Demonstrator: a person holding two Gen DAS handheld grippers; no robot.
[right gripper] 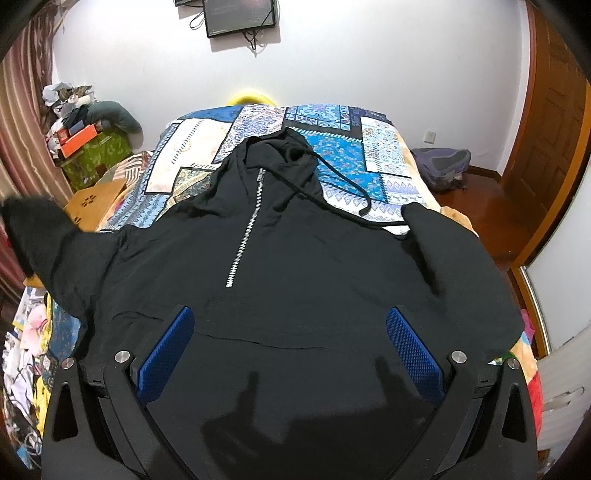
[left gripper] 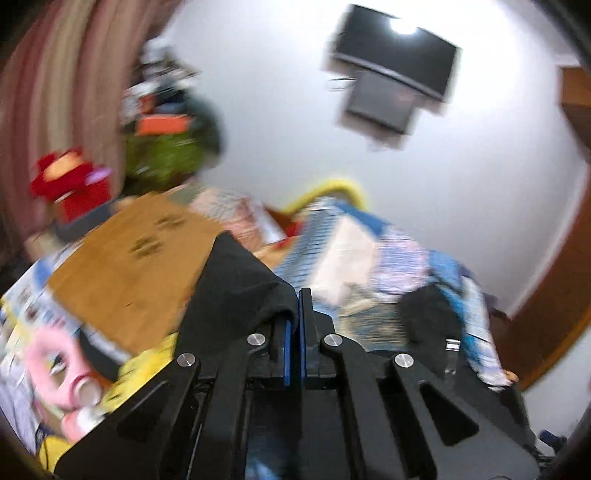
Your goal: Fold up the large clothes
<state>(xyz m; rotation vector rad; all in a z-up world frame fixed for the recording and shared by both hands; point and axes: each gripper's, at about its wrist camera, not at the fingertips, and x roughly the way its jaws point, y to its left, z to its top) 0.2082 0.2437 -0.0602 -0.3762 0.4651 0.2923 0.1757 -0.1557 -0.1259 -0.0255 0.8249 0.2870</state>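
Observation:
A black hoodie (right gripper: 295, 266) with a silver zipper (right gripper: 245, 229) and drawcords lies face up on the patchwork bed cover (right gripper: 332, 147), hood toward the far wall. Its left sleeve (right gripper: 40, 236) is lifted off the bed at the far left of the right wrist view. In the blurred left wrist view, my left gripper (left gripper: 298, 295) is shut on that sleeve's black cloth (left gripper: 236, 280), which drapes over the left finger. My right gripper (right gripper: 290, 321) hangs open above the hoodie's lower front, its blue pads (right gripper: 413, 354) wide apart with nothing held between them.
A wooden board (left gripper: 122, 258) and clutter lie left of the bed, with a green box (right gripper: 96, 155) and piled items by the curtain. A grey backpack (right gripper: 443, 166) sits on the floor at right near a wooden door (right gripper: 546, 140). A screen (right gripper: 240, 16) hangs on the wall.

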